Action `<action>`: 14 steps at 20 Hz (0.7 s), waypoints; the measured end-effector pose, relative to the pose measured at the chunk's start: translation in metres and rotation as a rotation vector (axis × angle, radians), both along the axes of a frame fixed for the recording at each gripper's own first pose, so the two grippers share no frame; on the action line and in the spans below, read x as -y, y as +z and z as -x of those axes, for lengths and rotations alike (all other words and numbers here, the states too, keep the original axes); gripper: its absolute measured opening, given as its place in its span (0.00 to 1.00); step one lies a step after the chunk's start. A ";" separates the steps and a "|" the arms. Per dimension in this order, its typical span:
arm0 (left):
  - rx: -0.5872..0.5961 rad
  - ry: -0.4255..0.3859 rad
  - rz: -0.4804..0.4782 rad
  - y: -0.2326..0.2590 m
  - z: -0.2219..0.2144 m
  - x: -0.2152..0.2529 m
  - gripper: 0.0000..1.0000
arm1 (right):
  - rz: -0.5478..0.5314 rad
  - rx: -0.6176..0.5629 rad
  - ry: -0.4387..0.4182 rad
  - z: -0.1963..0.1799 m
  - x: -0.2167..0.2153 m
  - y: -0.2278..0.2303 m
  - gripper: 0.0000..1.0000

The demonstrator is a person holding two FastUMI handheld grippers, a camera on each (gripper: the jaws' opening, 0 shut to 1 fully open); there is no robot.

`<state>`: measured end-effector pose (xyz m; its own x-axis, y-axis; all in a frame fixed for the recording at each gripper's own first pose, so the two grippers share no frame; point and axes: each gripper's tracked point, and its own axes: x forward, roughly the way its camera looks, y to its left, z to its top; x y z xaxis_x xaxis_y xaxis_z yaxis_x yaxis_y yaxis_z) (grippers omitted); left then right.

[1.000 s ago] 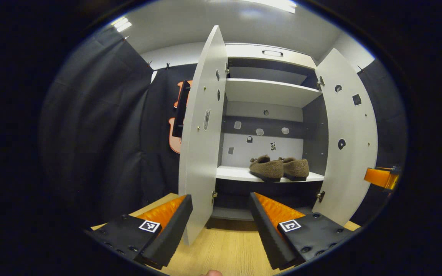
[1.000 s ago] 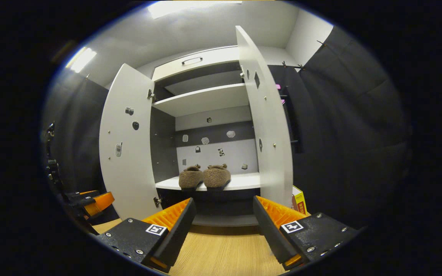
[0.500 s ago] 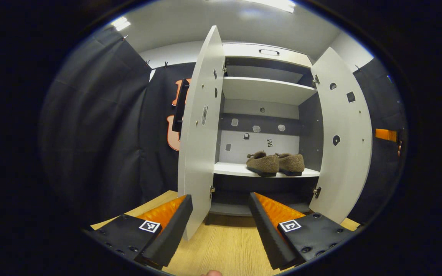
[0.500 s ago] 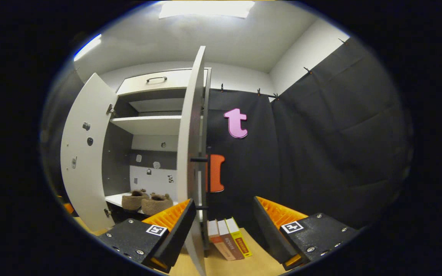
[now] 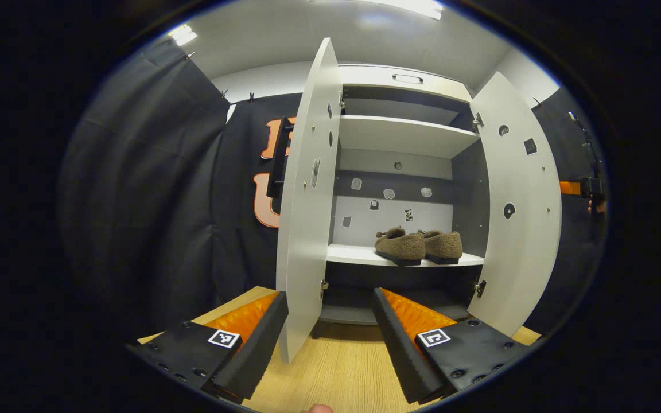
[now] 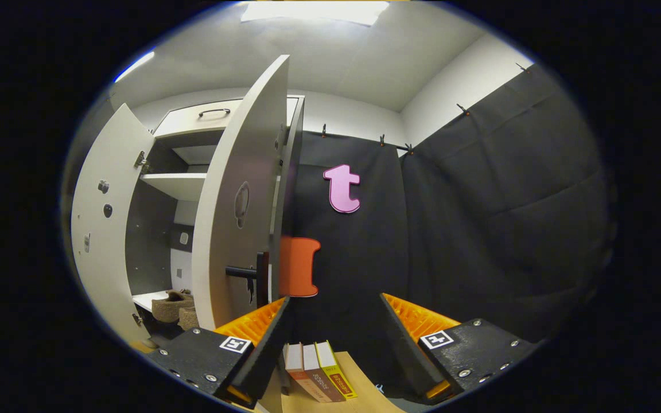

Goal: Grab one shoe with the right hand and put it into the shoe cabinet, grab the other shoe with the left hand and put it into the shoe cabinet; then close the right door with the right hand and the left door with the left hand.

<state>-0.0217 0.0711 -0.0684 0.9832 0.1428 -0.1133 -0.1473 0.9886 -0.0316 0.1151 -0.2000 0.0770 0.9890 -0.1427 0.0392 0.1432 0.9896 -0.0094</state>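
Both shoes [image 5: 418, 246] sit side by side on the cabinet's [image 5: 402, 80] lower shelf [image 5: 353, 254], centre-right of my left gripper view; in my right gripper view they peek out at lower left [image 6: 172, 305]. Both doors open: left door [image 5: 307, 195] edge-on at centre, right door [image 5: 523, 201] swung out on the right. My left gripper [image 5: 330, 335] gapes wide, empty, over the wooden floor [image 5: 336, 373]. My right gripper [image 6: 333, 344] also wide, empty, just beside the right door's [image 6: 236, 212] outer face, black handle [image 6: 250, 274] above its left finger. Books [image 6: 319, 378] stand low between the fingers.
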 end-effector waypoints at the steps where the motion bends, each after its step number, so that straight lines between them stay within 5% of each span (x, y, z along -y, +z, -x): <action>1: 0.000 0.000 0.007 -0.001 0.000 0.000 0.97 | 0.003 0.004 -0.004 0.001 -0.002 0.000 0.91; 4: 0.000 0.004 0.013 -0.001 -0.003 -0.004 0.99 | 0.013 0.010 0.006 0.004 -0.011 0.001 0.88; 5: -0.001 0.001 0.013 -0.003 -0.003 -0.004 0.97 | 0.014 0.010 0.005 0.003 -0.014 0.001 0.79; 7: -0.001 -0.006 0.012 -0.004 -0.005 -0.004 0.96 | 0.007 0.006 0.015 0.005 -0.021 0.001 0.96; 8: -0.004 -0.008 0.012 -0.005 -0.006 -0.004 0.99 | -0.004 0.004 0.022 0.005 -0.026 0.000 0.87; 14: -0.002 -0.043 0.015 -0.005 -0.011 0.003 0.97 | -0.029 0.001 0.095 0.009 -0.072 -0.001 0.87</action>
<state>-0.0103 0.0682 -0.0733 0.9882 0.0992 -0.1170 -0.1052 0.9934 -0.0458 0.1058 -0.1276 0.0763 0.9981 -0.0493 0.0371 0.0485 0.9986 0.0197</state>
